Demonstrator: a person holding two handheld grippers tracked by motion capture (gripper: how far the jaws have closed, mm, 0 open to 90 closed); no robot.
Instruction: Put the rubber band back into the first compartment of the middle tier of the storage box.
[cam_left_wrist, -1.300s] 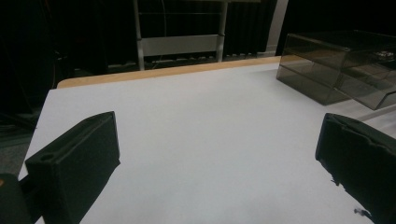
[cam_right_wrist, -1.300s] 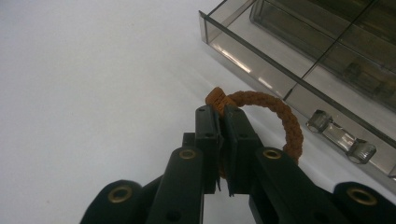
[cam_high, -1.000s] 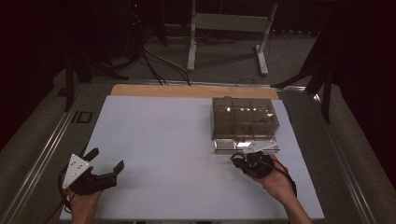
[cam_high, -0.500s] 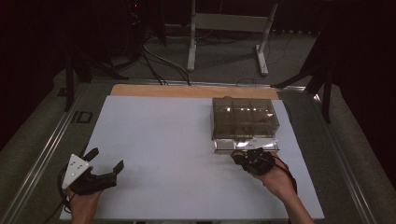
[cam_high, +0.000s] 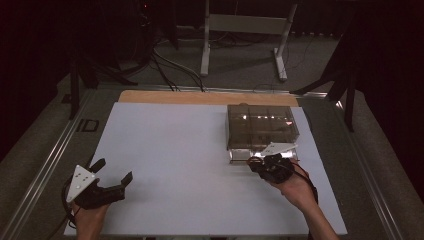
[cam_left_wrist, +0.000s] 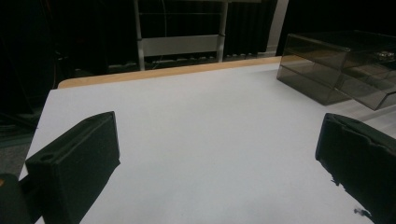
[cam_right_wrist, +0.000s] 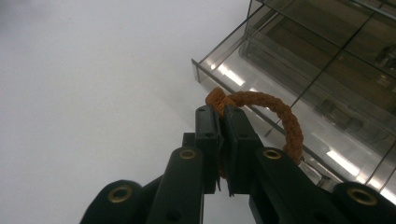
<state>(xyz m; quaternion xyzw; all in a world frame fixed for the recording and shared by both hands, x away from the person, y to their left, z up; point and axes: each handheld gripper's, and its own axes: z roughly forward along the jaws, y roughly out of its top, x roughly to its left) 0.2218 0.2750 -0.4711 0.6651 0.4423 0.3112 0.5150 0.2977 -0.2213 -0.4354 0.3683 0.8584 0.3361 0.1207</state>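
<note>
My right gripper (cam_right_wrist: 223, 117) is shut on an orange braided loop (cam_right_wrist: 281, 113), pinched near its knotted end. The loop hangs just over the front edge of the open drawer (cam_right_wrist: 254, 84) of a smoky clear box (cam_right_wrist: 336, 51). From the high view the right gripper (cam_high: 257, 163) sits at the near side of that box (cam_high: 262, 125), on the right of the white mat (cam_high: 175, 150). My left gripper (cam_high: 114, 170) rests near the mat's front left corner, open. Its jaws stand wide apart with nothing between them in the left gripper view (cam_left_wrist: 219, 154), with the box (cam_left_wrist: 336, 65) far off to the right.
A wooden strip (cam_high: 200, 97) runs along the mat's far edge. Metal rails (cam_high: 45, 165) border the table on both sides. Beyond the table stand a white frame (cam_high: 245, 30) and dark cables (cam_high: 165, 60) on the floor.
</note>
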